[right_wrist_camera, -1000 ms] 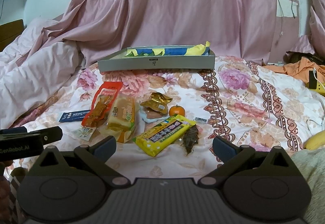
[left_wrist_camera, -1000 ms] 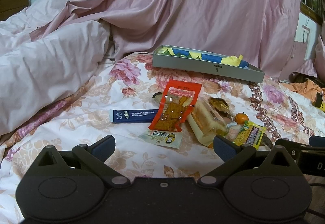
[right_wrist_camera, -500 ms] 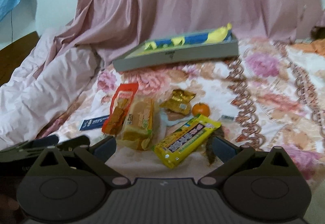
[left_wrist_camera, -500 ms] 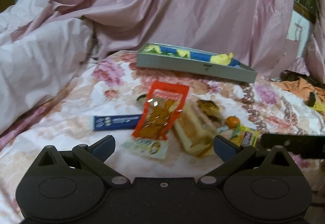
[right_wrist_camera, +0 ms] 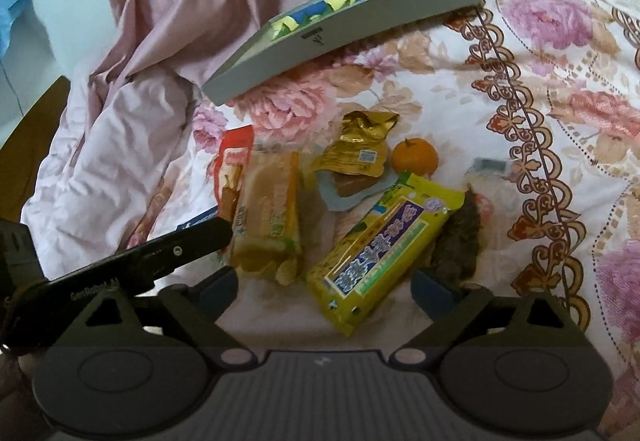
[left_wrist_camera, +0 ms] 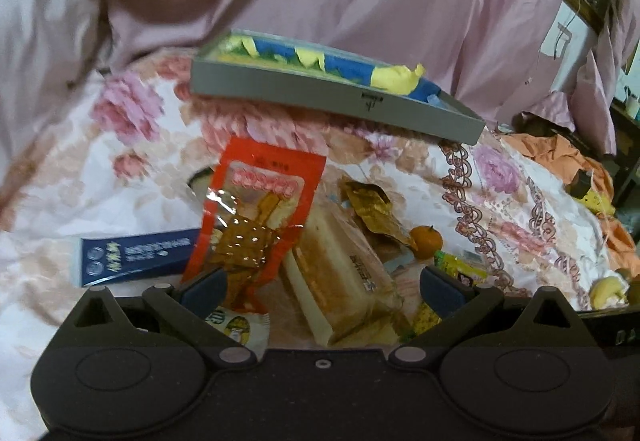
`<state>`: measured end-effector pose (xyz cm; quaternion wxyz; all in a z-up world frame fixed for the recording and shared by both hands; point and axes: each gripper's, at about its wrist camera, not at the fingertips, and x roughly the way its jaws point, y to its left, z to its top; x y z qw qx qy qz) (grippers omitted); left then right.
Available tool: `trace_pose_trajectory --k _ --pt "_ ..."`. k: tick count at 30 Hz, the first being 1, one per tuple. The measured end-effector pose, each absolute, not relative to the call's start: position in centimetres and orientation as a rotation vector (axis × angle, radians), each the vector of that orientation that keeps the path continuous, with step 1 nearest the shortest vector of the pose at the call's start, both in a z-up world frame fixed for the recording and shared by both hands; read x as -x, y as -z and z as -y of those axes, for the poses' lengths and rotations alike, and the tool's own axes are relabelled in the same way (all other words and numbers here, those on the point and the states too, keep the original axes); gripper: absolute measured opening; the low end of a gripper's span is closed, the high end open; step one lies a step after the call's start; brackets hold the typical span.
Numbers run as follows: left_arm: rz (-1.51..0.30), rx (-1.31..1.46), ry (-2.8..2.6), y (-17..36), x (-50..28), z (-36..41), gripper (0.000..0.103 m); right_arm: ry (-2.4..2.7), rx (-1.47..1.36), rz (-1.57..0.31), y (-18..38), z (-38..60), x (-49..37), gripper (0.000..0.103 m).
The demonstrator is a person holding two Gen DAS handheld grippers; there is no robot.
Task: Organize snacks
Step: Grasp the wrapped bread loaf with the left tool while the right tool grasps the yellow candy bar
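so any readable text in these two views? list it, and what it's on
"GenRobot.AI", partly hidden: side of the left gripper.
Yellow snack pack: large characters, too blurred to read.
Blue stick pack: white print, unreadable.
Red jerky pouch: label blurred.
Bread wrapper: dark print, unreadable.
Grey tray: small mark, illegible.

Snacks lie heaped on a floral bedsheet (right_wrist_camera: 560, 89) below the right gripper (right_wrist_camera: 324, 287), whose blue-padded fingers (right_wrist_camera: 218, 287) stand wide apart above the near end of a yellow snack pack (right_wrist_camera: 384, 245). A wrapped bread loaf (right_wrist_camera: 268, 217) lies just left of it, a red packet (right_wrist_camera: 232, 165) beyond that. A gold foil pouch (right_wrist_camera: 360, 145) touches a small orange (right_wrist_camera: 414, 157). A grey tray (right_wrist_camera: 348, 29) sits tilted behind. The left gripper (right_wrist_camera: 160, 261) reaches in from the left.
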<state>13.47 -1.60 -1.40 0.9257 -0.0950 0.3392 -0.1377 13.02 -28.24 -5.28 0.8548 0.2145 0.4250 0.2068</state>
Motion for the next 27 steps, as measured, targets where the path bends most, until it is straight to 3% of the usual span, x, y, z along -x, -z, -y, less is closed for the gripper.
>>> trace_pose_trajectory --k 10,15,18,23,27 --pt "-0.826 0.473 0.385 3.9 -17.6 1.1 0.091 -0.362 -0.531 -0.941 6.9 29.0 -15.9 0.078" --pt "-0.873 0.503 0.339 4.5 -18.8 1.5 0.083 -0.341 -0.518 -0.946 7.3 28.8 -16.8 0.077" --pt "-0.911 0.525 0.315 5.1 -19.4 1.5 0.074 -0.342 -0.474 -0.952 7.6 28.1 -17.1 0.077" --pt "-0.939 0.515 0.272 5.7 -19.7 1.9 0.067 -0.325 -0.335 -0.939 7.5 26.1 -16.8 0.077" --pt "-0.954 0.535 0.254 5.7 -19.8 1.9 0.06 -0.296 -0.22 -0.924 7.4 24.7 -16.5 0.069"
